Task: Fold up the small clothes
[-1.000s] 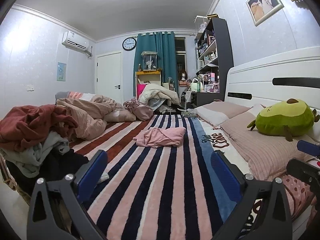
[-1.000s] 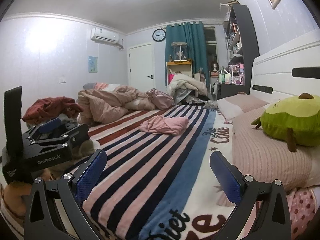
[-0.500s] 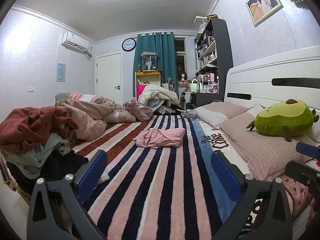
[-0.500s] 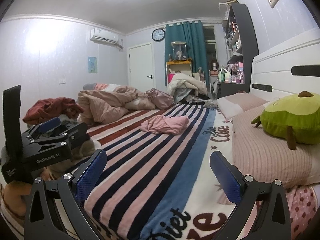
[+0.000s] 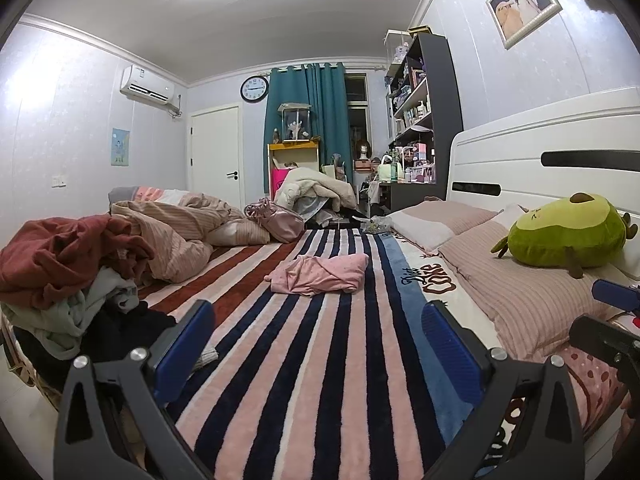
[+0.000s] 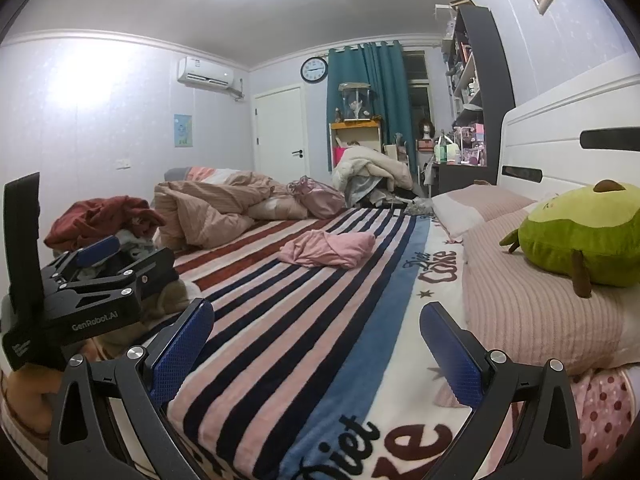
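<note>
Nothing has moved since a moment ago: my left gripper (image 5: 316, 332) and right gripper (image 6: 316, 336) stay released, far from the pink top (image 5: 320, 274) on the bed (image 5: 320, 360).

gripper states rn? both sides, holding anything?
Left gripper: open, empty, above the striped blanket.
Right gripper: open, empty; the pink garment lies untouched ahead.

We read "Diet Coke" on the striped blanket (image 5: 430, 280), and "GenRobot.AI" on the left gripper (image 6: 96, 316) body in the right wrist view.
</note>
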`<state>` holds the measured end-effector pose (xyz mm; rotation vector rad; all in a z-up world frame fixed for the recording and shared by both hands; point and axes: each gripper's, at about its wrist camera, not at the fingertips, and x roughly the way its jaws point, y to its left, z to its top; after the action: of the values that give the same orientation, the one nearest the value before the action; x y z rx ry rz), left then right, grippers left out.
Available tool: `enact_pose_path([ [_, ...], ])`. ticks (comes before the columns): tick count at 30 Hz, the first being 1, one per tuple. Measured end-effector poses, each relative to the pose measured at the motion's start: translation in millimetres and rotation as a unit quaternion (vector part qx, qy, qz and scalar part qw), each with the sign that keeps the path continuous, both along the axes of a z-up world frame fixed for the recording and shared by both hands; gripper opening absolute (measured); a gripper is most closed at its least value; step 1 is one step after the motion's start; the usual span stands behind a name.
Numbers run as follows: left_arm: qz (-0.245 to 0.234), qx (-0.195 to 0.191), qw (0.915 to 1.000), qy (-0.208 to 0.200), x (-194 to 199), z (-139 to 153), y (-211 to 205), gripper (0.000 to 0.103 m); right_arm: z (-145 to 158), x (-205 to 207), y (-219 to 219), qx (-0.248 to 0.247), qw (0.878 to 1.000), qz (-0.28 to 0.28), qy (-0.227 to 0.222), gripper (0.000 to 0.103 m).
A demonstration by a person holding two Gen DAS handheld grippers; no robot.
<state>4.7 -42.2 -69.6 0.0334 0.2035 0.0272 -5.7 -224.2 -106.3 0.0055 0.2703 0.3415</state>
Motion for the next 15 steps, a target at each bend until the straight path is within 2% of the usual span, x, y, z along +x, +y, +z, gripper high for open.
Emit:
enact_pose_path([
  [15, 0.0, 0.002, 1.0, 0.003, 1.4, -2.1, -1.2, 0.102, 0.1, 1.1, -2.0, 0.001, 1.0, 0.001, 0.0, 0.103],
])
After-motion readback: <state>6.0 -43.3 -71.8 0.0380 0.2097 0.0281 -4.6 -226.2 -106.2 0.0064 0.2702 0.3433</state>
